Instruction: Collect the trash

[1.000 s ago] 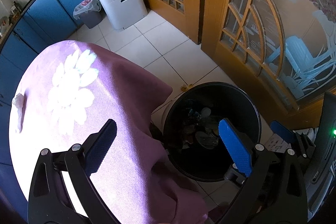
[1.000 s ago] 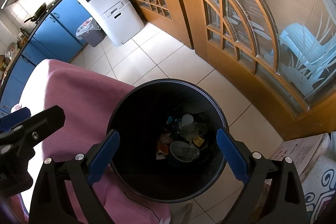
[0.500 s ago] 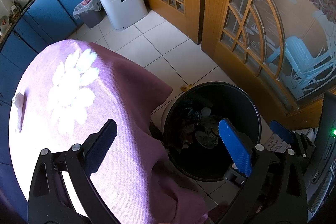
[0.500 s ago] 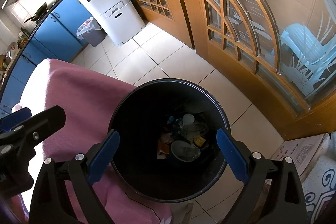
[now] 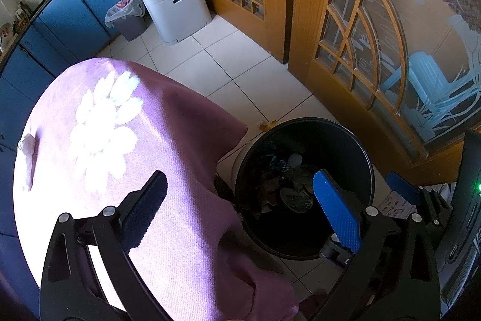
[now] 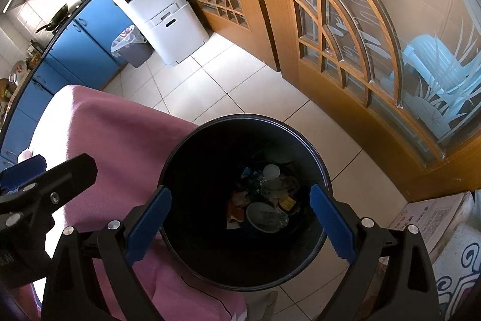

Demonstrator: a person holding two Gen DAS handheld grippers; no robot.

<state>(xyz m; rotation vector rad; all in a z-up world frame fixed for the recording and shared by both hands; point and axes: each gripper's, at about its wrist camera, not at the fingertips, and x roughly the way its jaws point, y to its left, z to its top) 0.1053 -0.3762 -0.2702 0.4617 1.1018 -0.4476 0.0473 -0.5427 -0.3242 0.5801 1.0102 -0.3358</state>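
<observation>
The right gripper (image 6: 239,223) hung wide open and empty above a black bin (image 6: 323,167), its blue pads (image 6: 332,226) framing the rim from above and touching nothing. The left gripper (image 5: 240,206) was likewise spread wide and held nothing, one pad over a purple tablecloth (image 5: 186,200) and the other over the bin (image 5: 365,149). Seen from the right wrist, the left gripper (image 6: 45,176) sat at the far left edge, above the cloth (image 6: 120,140).

Trash (image 6: 264,203) lay at the bottom of the bin: a pale dish, a round white lid, scraps of orange and yellow wrapping, none of it readable. The bin stood on the tiled floor (image 6: 255,92) just beside the hanging edge of the cloth. A white flower print (image 5: 102,128) marked the tabletop, and a crumpled pale wad (image 5: 27,145) rested near its far edge.

A printed box (image 6: 433,212) lay on the floor at right, its lettering too small to read. Beyond stood wooden doors (image 6: 345,20) with frosted glass. Farther off, a white cabinet (image 6: 162,14) carried a black label whose text could not be made out, with a lined grey bin (image 6: 132,45) beside it and blue cupboards (image 6: 84,47) along the wall.
</observation>
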